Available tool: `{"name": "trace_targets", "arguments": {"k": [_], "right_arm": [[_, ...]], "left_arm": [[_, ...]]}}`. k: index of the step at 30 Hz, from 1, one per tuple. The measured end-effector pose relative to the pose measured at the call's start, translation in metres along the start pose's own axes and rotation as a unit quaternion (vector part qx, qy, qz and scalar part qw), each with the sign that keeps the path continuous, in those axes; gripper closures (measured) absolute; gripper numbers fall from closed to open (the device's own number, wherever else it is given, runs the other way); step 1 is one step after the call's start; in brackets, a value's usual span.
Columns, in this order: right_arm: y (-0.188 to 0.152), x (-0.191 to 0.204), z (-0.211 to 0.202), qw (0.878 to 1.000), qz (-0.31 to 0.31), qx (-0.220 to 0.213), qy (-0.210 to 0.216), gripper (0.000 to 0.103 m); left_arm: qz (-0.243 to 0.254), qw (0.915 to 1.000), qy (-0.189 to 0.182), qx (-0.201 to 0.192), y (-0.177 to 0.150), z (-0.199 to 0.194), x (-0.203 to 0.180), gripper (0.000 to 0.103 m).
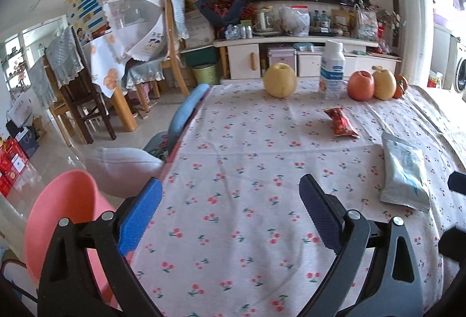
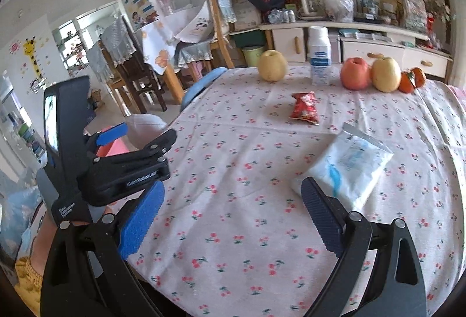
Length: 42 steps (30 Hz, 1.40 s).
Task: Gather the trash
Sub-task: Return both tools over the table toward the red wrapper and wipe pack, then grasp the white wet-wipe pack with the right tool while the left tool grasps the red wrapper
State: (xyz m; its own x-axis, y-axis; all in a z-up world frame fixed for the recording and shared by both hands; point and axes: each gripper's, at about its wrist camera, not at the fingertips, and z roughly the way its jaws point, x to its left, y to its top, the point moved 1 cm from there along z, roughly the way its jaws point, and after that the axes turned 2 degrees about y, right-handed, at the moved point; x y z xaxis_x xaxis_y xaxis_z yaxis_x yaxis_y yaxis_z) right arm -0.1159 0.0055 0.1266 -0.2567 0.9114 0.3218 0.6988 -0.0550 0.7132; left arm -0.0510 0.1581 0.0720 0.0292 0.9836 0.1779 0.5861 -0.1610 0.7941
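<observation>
A table [image 1: 233,200] [image 2: 233,215] under a white cloth printed with small cherries carries everything. Along its far edge stand a yellow pear [image 1: 280,80] [image 2: 273,65], a white bottle [image 1: 332,69] [image 2: 319,56], a red apple [image 1: 360,85] [image 2: 355,73], a second pear [image 1: 384,84] [image 2: 386,74] touching the apple, and tangerines [image 2: 412,79] (partly hidden). Nearer lie a red snack wrapper [image 1: 340,122] [image 2: 305,108] and a white packet [image 1: 405,172] [image 2: 346,168], well apart.

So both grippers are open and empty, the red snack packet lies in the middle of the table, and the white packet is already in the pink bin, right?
Not quite. The white packet is not in the pink bin; the right wrist view shows it lying on the table ahead of the right gripper. Otherwise right: both grippers, including the left gripper, are open and empty, and the red snack packet lies mid-table.
</observation>
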Motion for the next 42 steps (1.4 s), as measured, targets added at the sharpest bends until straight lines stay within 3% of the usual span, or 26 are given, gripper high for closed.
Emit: {"name": "trace_targets", "arguments": {"k": [10,17,27,32,42], "right_arm": [[0.007,-0.09,-0.003,0.993,0.104,0.015,-0.057,0.009],[0.003,-0.135,0.026,0.979,0.191,0.055,-0.048,0.009],[0.01,-0.13,0.075,0.98,0.134,0.086,-0.121,0.009],[0.015,-0.12,0.092,0.981,0.076,0.094,-0.154,0.009],[0.024,-0.123,0.116,0.979,0.009,0.115,-0.168,0.009]], "left_arm": [[0.023,0.9994,-0.023,0.006,0.002,0.003,-0.035,0.008],[0.017,0.999,-0.039,0.013,0.007,0.008,-0.047,0.008],[0.006,0.9987,-0.048,0.017,0.01,0.013,-0.052,0.008],[0.007,0.9985,-0.051,0.019,0.01,0.016,-0.055,0.008],[0.016,0.9982,-0.051,0.026,0.01,0.022,-0.067,0.008]]}}
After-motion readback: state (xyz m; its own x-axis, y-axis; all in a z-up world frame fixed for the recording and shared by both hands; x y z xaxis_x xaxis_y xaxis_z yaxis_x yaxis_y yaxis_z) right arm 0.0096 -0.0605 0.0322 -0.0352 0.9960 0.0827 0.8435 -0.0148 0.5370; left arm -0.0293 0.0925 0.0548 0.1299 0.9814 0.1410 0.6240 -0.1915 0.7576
